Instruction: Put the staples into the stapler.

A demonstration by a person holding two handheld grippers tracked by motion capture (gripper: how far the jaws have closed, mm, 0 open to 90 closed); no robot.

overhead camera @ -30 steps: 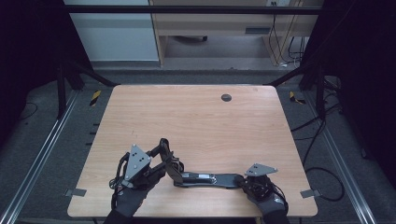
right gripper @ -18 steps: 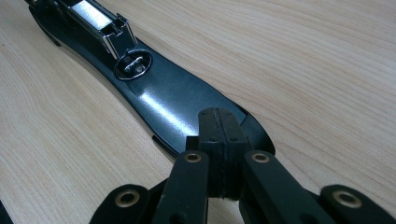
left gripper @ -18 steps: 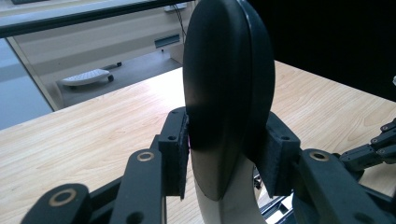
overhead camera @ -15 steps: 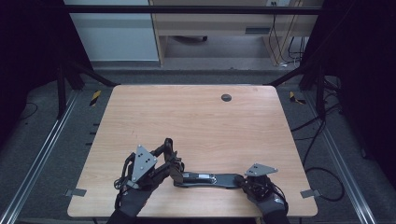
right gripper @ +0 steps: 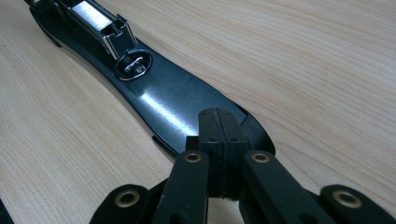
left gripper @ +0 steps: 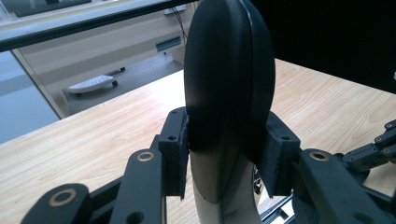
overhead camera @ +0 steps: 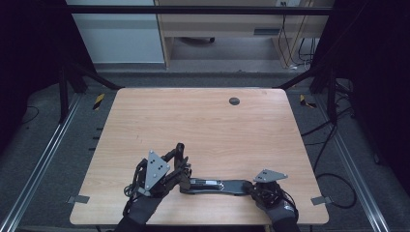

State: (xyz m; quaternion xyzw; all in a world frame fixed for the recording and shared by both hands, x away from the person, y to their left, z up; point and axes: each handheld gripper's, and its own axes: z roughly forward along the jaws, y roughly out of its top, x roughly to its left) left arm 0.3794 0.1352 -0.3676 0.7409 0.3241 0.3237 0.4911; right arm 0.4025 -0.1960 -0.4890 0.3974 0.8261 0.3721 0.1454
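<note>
High view, stapler (overhead camera: 212, 185) between left tool (overhead camera: 181, 166), right tool (overhead camera: 251, 187)

Bare table (overhead camera: 203, 125) lies open across the far half. Near the front edge, an opened black stapler (overhead camera: 212, 185) blocks passage between both grippers.

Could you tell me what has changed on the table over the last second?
Hardly anything: the left gripper, still clamped on the stapler's raised top arm, drifted slightly rightward. The right gripper stayed shut, pressing the stapler's base end, and the table is unchanged.
</note>
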